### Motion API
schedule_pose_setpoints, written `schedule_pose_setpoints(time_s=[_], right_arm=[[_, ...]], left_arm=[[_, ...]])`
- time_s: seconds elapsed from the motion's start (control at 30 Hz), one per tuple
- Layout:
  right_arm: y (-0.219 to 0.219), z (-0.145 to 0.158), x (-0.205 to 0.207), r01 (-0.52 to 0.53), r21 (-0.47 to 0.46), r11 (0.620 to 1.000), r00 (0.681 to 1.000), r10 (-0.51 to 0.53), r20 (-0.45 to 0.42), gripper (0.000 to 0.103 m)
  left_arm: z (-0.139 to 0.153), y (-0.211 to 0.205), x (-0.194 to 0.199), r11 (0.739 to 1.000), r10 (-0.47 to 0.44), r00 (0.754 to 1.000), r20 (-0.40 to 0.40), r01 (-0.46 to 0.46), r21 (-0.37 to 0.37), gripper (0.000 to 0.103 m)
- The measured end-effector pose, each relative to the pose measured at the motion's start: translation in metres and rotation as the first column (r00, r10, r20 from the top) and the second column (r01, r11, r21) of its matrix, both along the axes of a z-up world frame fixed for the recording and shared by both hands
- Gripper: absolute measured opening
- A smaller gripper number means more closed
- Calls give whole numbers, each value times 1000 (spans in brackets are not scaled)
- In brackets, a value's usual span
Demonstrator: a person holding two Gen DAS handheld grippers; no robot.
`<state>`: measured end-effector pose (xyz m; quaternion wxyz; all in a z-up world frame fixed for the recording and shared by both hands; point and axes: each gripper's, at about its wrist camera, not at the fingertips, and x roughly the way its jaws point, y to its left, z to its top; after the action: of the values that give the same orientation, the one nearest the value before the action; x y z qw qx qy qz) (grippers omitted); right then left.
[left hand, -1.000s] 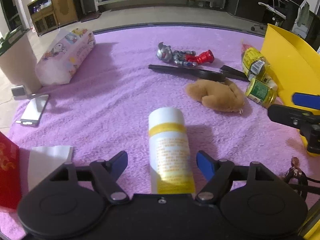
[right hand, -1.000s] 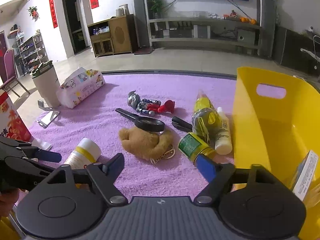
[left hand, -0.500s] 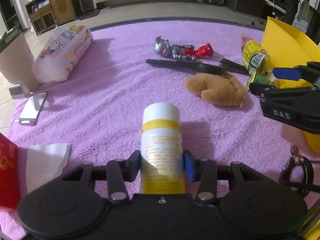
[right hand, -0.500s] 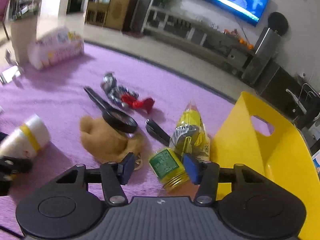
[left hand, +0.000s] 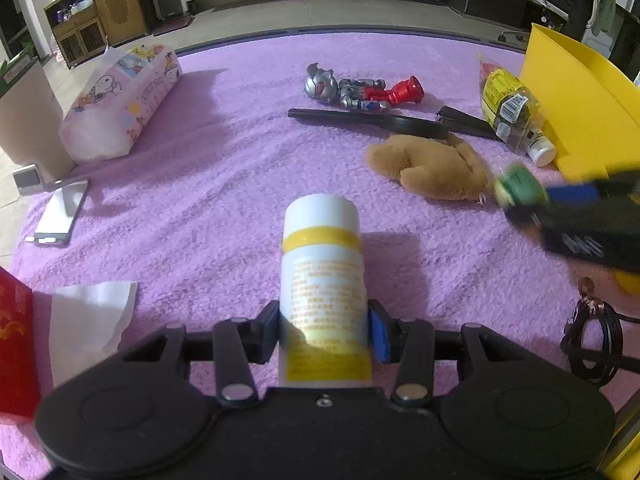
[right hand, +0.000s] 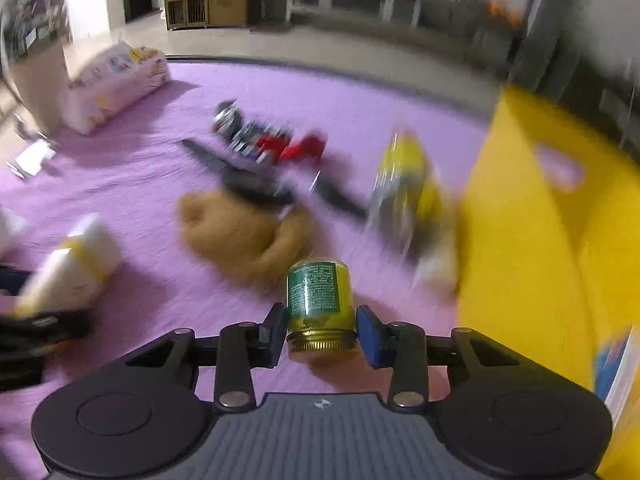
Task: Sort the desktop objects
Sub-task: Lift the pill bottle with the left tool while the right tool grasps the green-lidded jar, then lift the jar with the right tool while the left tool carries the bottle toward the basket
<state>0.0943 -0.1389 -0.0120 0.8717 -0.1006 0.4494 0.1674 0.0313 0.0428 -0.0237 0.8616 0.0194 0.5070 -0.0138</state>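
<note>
My left gripper [left hand: 324,334] is shut on a white bottle with yellow bands [left hand: 322,276], held above the purple rug [left hand: 200,200]. My right gripper [right hand: 322,330] is shut on a green-labelled jar with a gold lid [right hand: 320,300], lifted off the rug; it shows blurred in the left wrist view [left hand: 518,190]. A brown plush toy [left hand: 428,170], a black magnifier [left hand: 368,120], a toy figure [left hand: 352,88] and a bagged bottle pack [left hand: 508,108] lie on the rug. The yellow bin [right hand: 528,240] stands at the right.
A cartoon tissue pack [left hand: 120,104] lies at the back left, a phone stand [left hand: 60,208] at the left edge. A white tissue [left hand: 88,320] and a red box [left hand: 14,352] are near left. Black cable [left hand: 592,344] lies at the right.
My left gripper closed on the white bottle. My right gripper closed on the green jar and lifted it, moving fast; the view is blurred.
</note>
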Motion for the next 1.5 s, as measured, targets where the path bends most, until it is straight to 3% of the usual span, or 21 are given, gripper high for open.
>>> schedule_pose_setpoints(time_s=[0.07, 0.13, 0.23, 0.4, 0.47, 0.57, 0.67, 0.93, 1.1, 1.23, 1.33, 1.37, 1.5], right_arm=[[-9, 2, -11, 21, 58, 998, 997, -17, -79, 38], [-13, 2, -20, 38, 65, 997, 994, -31, -101, 39], [-13, -1, -30, 41, 88, 995, 996, -34, -78, 41], [-13, 6, -29, 13, 133, 991, 1000, -12, -5, 54], [-14, 9, -27, 7, 139, 990, 1000, -7, 2, 57], [-15, 11, -31, -14, 145, 989, 1000, 13, 8, 66], [-17, 12, -37, -36, 126, 991, 999, 32, 31, 67], [-20, 8, -34, -33, 112, 993, 999, 30, 27, 57], [-8, 1, -28, -30, 57, 998, 999, 32, -39, 50], [-2, -1, -28, -19, 28, 999, 999, 20, -33, 38], [-4, 7, -30, 1, 70, 998, 1000, -1, 3, 38], [-4, 10, -31, 2, 91, 996, 1000, -4, 21, 38], [-8, 24, -36, -4, 175, 985, 996, -13, 92, 38]], left_arm=[[0, -2, 0, 1000, -6, 1000, 1, 6, 9, 44], [-1, -4, 0, 1000, -12, 1000, -2, 12, 23, 45], [-3, -7, 3, 999, -14, 1000, -7, 14, 32, 52], [-5, -9, 5, 999, -8, 1000, 1, 8, 45, 51], [-5, -9, 4, 999, -20, 1000, 14, 19, 41, 44], [-5, -9, 3, 999, -15, 1000, 26, 14, 36, 43], [-5, -10, 2, 999, -16, 999, 27, 15, 39, 43], [-4, -22, -1, 996, -90, 996, 14, 90, 19, 43], [-4, -20, -3, 996, -94, 996, 1, 94, 9, 44], [-2, -12, -1, 998, -58, 998, -3, 58, -8, 54], [0, -8, 0, 999, -38, 999, 3, 38, -17, 51], [0, -7, -1, 999, -35, 999, 2, 35, -24, 44], [5, -1, -2, 999, 23, 999, 39, -21, -35, 43]])
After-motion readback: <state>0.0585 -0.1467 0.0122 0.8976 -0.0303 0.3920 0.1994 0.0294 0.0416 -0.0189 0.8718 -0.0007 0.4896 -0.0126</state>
